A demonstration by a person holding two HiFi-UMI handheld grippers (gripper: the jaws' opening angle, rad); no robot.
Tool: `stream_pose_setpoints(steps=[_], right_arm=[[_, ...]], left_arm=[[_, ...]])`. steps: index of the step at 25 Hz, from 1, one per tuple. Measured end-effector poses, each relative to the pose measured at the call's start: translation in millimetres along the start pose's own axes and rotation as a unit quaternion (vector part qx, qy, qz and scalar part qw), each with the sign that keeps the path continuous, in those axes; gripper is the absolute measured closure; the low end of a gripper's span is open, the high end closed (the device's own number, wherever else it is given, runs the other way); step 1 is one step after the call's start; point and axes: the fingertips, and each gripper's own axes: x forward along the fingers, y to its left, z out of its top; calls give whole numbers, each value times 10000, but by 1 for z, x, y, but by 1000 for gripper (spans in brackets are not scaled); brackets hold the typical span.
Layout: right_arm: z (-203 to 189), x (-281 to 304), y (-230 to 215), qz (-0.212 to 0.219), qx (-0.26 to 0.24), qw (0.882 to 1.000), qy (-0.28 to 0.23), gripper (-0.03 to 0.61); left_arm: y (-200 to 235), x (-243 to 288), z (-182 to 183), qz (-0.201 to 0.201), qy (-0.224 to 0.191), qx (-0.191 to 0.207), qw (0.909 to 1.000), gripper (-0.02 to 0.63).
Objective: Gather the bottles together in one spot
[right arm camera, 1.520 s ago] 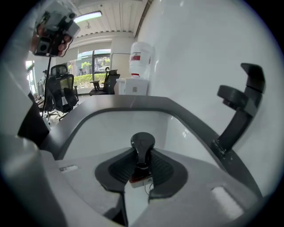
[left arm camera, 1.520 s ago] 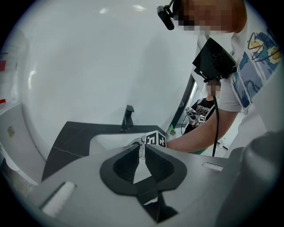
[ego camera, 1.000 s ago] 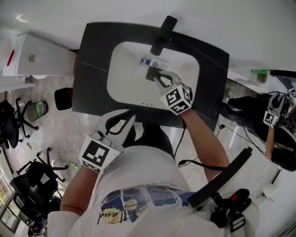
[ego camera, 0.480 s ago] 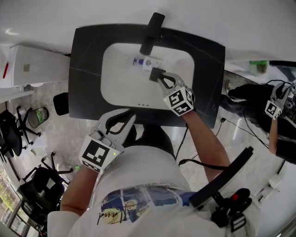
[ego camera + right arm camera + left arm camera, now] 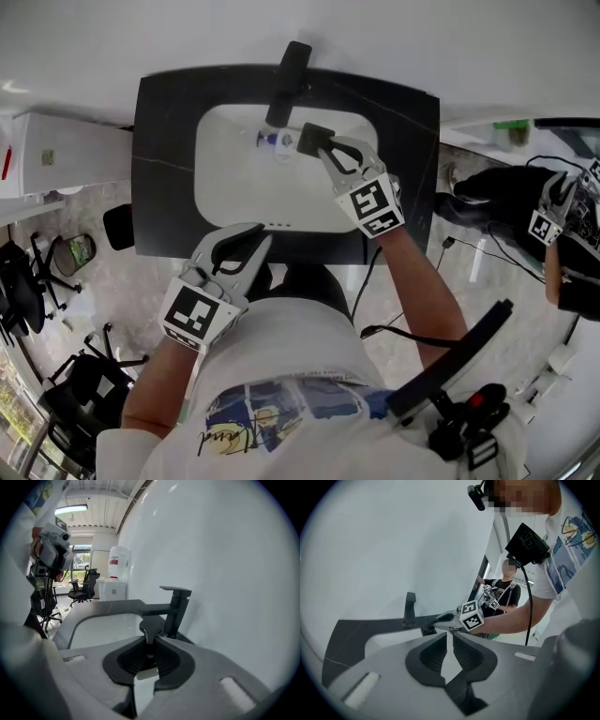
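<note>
over the white sink (image 5: pixel 234 183), right tool (image 5: pixel 322 147) clamped on a dark item (image 5: pixel 310 137), left tool (image 5: pixel 259 234) closed, empty, blue-labelled bottle (image 5: pixel 272 141), print unreadable

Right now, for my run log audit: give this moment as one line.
right claw: shut on dark object over basin | left claw: nearly shut, empty | bottle: in basin

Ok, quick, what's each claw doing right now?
Left claw: closed, nothing in it.
Right claw: closed on a small dark object.
</note>
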Motion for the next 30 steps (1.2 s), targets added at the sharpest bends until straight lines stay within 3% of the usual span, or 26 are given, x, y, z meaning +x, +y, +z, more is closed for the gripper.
stream_pose_setpoints(steps=[6, 12, 19, 25, 30], right_arm=[[34, -14, -44, -154, -20, 9994, -317, 537], [37, -4, -88, -156, 20, 9990, -424, 537], [19, 27, -123, 190, -90, 9988, -451, 537], [5, 41, -131, 681, -253, 9965, -409, 535], [0, 47, -134, 809, -232, 9948, -570, 532]], left_arm=[[-4, 10, 13, 2, -111, -1, 9999, 568], [0, 15, 10, 182, -128, -105, 9997, 568], [8, 22, 11, 492, -50, -297, 9983, 568], [15, 31, 9, 666, -66, -387, 9970, 568], [17, 39, 5, 661, -100, -431, 9968, 568]])
